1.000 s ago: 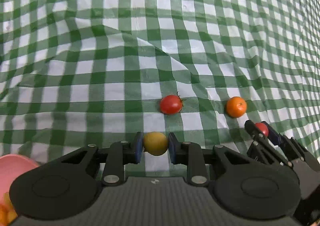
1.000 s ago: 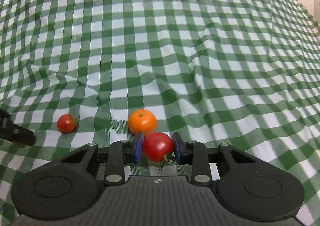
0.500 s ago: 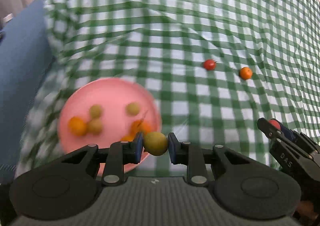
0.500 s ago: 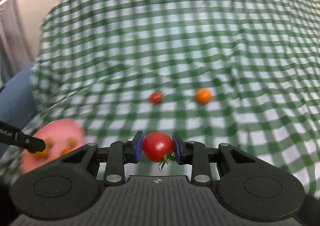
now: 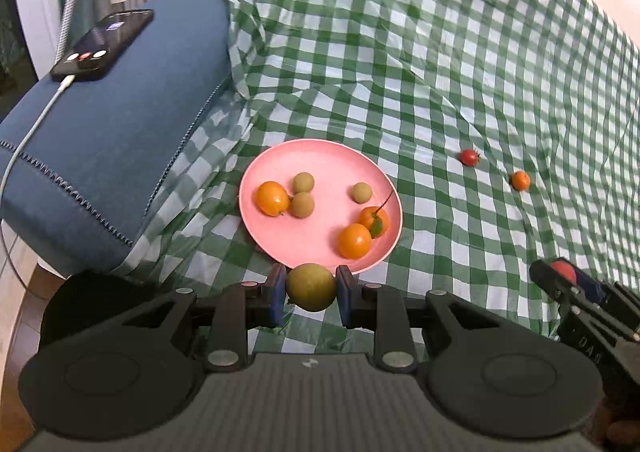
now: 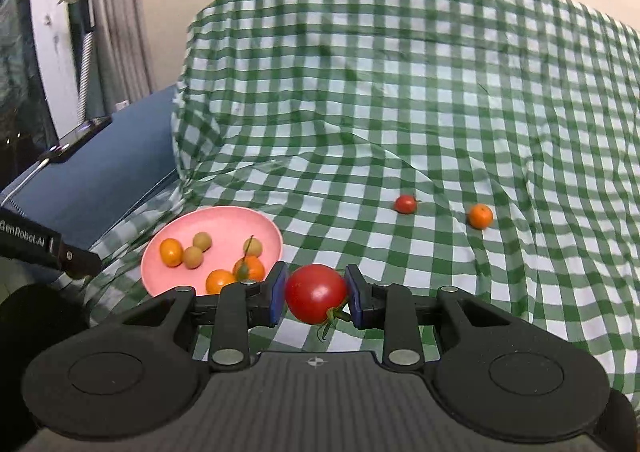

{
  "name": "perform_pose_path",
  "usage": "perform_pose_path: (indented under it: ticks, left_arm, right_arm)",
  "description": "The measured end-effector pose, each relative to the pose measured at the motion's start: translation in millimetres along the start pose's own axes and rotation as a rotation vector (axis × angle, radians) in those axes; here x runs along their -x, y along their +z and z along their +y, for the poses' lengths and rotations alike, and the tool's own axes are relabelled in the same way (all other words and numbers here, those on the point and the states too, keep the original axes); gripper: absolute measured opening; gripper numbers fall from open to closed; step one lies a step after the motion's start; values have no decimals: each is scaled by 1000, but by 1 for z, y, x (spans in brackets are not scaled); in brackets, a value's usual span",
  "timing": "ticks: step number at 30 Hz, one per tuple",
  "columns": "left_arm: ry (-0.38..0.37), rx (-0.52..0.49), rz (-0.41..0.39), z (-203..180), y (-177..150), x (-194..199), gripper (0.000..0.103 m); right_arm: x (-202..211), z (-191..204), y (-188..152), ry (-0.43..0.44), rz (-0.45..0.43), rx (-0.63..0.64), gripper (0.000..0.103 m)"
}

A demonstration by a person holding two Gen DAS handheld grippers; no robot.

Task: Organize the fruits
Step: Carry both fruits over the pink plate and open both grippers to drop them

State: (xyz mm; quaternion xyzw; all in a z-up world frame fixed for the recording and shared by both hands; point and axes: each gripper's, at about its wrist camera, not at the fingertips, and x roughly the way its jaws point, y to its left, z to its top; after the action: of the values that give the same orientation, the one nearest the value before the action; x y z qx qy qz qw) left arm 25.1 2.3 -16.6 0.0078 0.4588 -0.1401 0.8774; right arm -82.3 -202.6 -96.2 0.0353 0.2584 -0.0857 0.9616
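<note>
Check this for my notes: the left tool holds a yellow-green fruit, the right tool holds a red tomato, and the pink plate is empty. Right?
Not quite. The pink plate is not empty: the left wrist view shows six fruits on it, three orange and three yellow-green. The rest stands.

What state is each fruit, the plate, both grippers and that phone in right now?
left gripper: shut on the yellow-green fruit, near the plate's front rim.
right gripper: shut on the red tomato.
pink plate: on the checked cloth, holding three orange and three greenish fruits.
small tomato: loose on the cloth.
small orange: loose on the cloth, apart from the small tomato.
phone: screen lit, cable plugged in, on the blue cushion.
</note>
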Motion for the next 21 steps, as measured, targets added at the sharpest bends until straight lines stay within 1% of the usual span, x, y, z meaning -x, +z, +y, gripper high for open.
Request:
perform_pose_path:
  ticks: [5, 12, 16, 21]
  left_arm:
    - [-25, 30, -18, 10, -3, 6, 29]
    - [-47, 47, -14, 13, -1, -2, 29]
    - [-50, 47, -13, 15, 1, -9, 29]
    - [-36, 53, 23, 15, 7, -29, 29]
  right_arm:
    - [0, 11, -1, -5, 12, 42, 32]
    - [-1, 19, 0, -7, 11, 79, 32]
    - [-11, 21, 3, 0, 30, 83, 32]
    - [-32, 30, 14, 45, 29, 74, 32]
